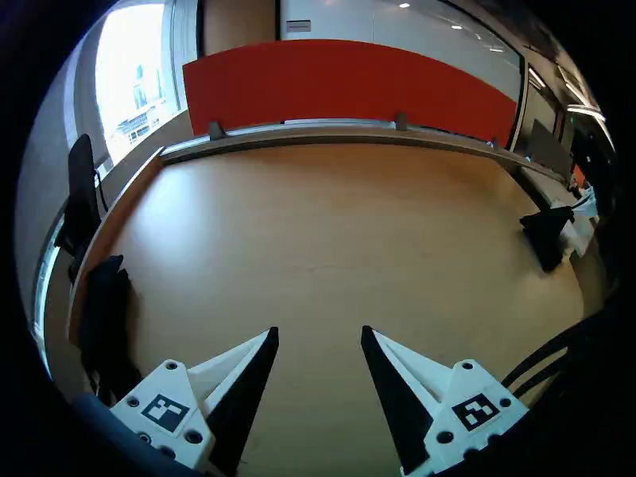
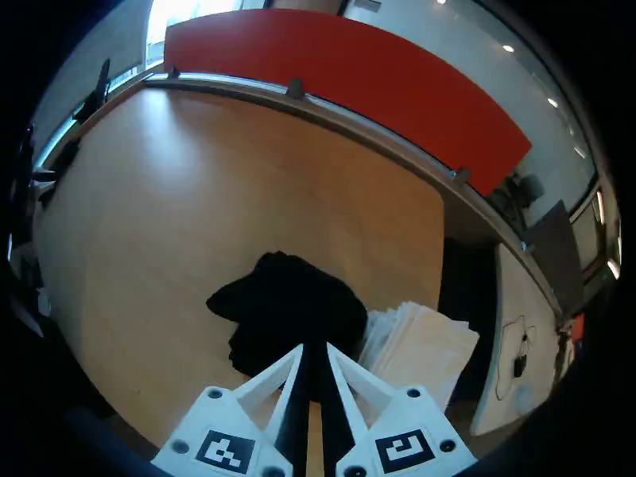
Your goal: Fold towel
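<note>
The black towel (image 2: pixel 282 314) lies crumpled in a heap on the wooden table (image 2: pixel 199 199). My right gripper (image 2: pixel 314 350) has its fingers drawn close together over the towel's near edge, and dark cloth shows in the narrow gap between them. In the left gripper view the towel (image 1: pixel 547 230) is a small dark lump far off at the table's right side. My left gripper (image 1: pixel 318 338) hangs open above bare wood (image 1: pixel 334 238), with nothing between its fingers.
A stack of white sheets (image 2: pixel 421 342) lies just right of the towel. A red divider panel (image 1: pixel 350 83) runs along the table's far edge. A black chair (image 1: pixel 83 191) and a dark bundle (image 1: pixel 103 318) are at the left edge. Black cables (image 1: pixel 556 350) cross the lower right.
</note>
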Action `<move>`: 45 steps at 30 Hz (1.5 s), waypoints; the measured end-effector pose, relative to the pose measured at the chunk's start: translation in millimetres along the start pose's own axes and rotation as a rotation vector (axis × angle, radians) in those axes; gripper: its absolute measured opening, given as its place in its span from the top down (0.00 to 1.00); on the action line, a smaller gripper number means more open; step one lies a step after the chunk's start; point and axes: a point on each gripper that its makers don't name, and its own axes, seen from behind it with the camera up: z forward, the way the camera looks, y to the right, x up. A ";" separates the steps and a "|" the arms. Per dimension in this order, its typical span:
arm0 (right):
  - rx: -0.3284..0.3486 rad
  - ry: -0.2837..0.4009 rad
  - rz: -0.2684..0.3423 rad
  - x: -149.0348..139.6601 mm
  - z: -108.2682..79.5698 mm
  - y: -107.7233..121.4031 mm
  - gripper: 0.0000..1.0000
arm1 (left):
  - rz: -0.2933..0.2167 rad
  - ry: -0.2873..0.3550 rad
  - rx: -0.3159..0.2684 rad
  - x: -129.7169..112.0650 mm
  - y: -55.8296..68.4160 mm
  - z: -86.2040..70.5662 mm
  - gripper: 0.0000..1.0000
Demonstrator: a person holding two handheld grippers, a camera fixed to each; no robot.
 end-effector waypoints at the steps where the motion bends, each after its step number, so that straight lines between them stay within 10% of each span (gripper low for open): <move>1: 0.000 0.001 -0.005 2.3 -0.2 -0.8 0.94 | -0.001 0.000 0.000 -0.4 -0.2 -0.1 0.24; 45: -0.014 -0.033 -0.034 -2.6 2.9 -9.1 0.94 | -0.010 0.004 0.003 -7.1 -13.1 -6.4 0.24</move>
